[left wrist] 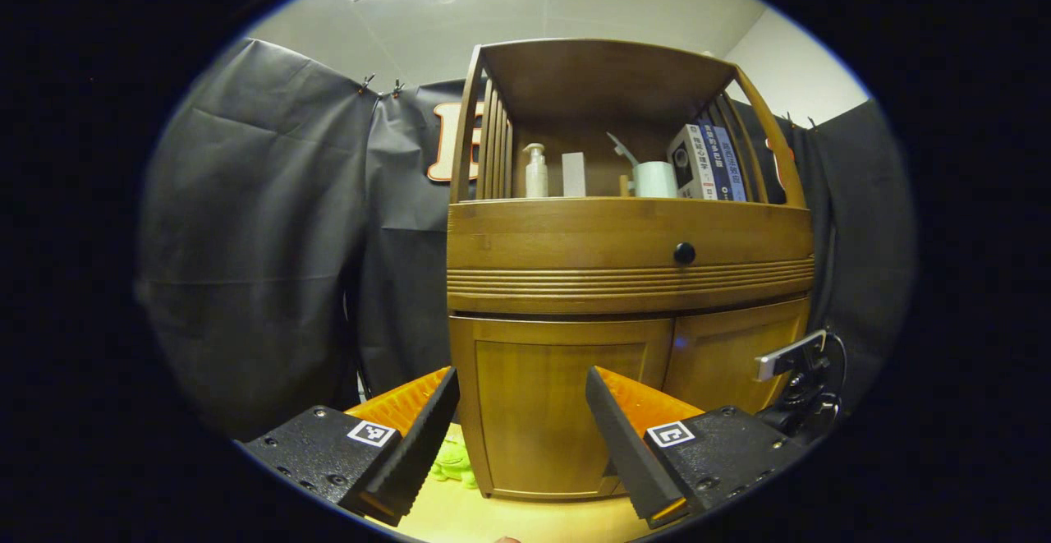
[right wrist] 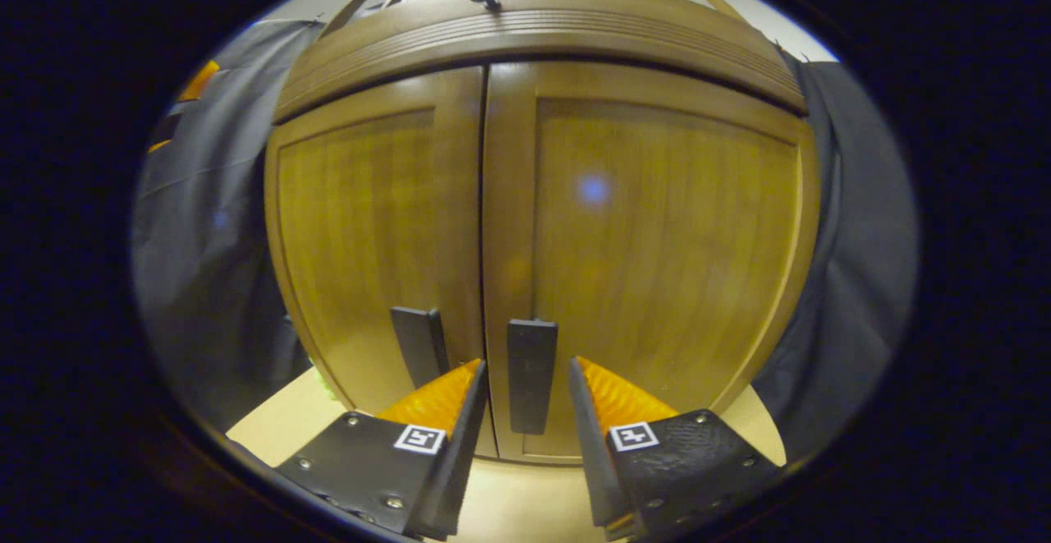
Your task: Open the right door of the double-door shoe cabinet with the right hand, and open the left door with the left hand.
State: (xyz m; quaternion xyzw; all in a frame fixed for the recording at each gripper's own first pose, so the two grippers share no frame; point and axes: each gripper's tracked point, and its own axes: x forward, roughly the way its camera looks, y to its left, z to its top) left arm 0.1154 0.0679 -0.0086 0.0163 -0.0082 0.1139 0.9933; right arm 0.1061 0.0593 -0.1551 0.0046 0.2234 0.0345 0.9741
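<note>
With the right gripper [right wrist: 525, 375] open astride the handle [right wrist: 531, 375] of the shut right door [right wrist: 657, 255] and the left gripper [left wrist: 521, 383] open and empty, closing off-centre could slip off.

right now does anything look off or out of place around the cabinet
One thing: a small green toy-like object lies on the floor against the cabinet's left front corner. Both doors look shut and straight, nothing spilled or damaged.
</note>
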